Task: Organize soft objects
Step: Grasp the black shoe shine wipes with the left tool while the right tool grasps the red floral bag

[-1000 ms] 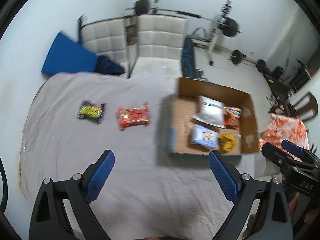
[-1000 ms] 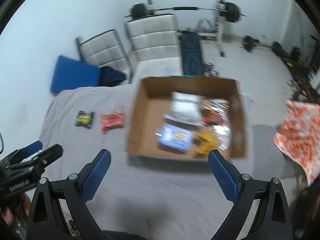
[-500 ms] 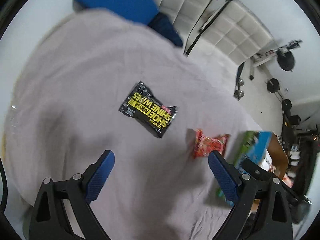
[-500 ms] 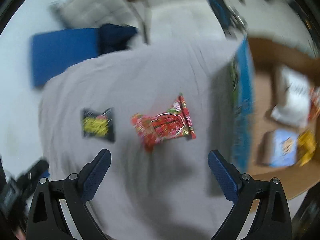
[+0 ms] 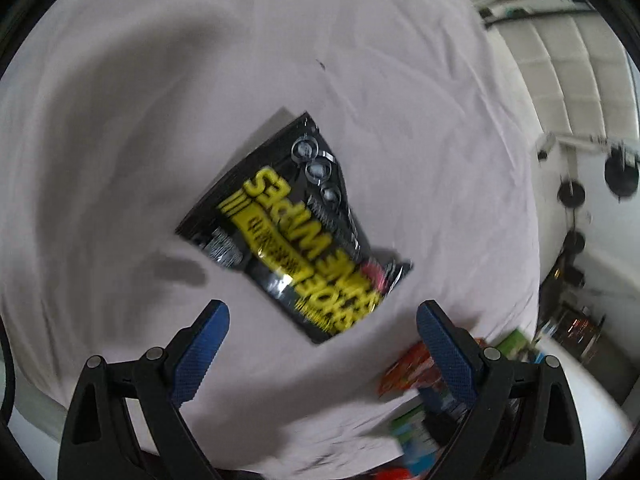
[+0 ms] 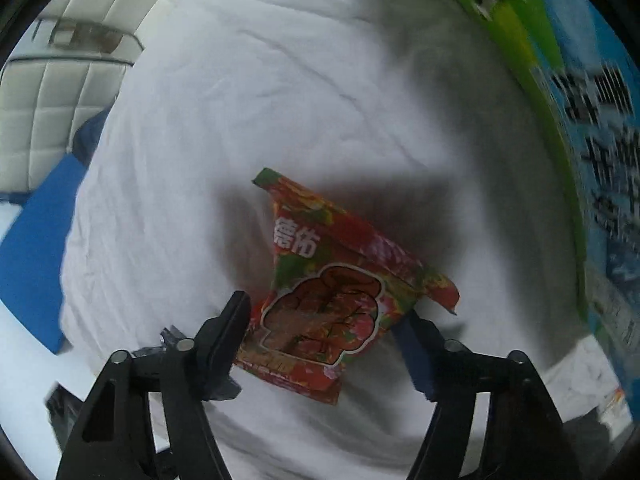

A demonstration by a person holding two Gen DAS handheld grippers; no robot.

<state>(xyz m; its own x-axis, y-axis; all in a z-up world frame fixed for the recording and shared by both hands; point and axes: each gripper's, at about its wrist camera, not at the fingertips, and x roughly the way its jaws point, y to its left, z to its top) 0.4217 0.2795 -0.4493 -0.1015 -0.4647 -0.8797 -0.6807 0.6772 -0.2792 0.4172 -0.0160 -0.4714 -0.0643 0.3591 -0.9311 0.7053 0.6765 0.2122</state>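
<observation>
A black and yellow packet (image 5: 296, 236) lies flat on the grey sheet (image 5: 160, 80). My left gripper (image 5: 320, 344) is open, just short of the packet's near edge, with its fingers either side of it. A red snack packet (image 6: 332, 292) lies on the same sheet (image 6: 280, 80). My right gripper (image 6: 324, 336) is open, its fingers straddling the packet's near end and close to its sides. The red packet also shows in the left wrist view (image 5: 408, 372), at the lower right.
The cardboard box's printed blue and green outer wall (image 6: 580, 140) stands close on the right of the red packet. A blue cushion (image 6: 32, 248) and white padded chairs (image 6: 60, 92) lie beyond the sheet's far edge. Gym weights (image 5: 620, 172) stand far right.
Both grippers have dropped down and moved in close over the sheet. The left now frames the black and yellow packet, the right frames the red packet. Both stay open.
</observation>
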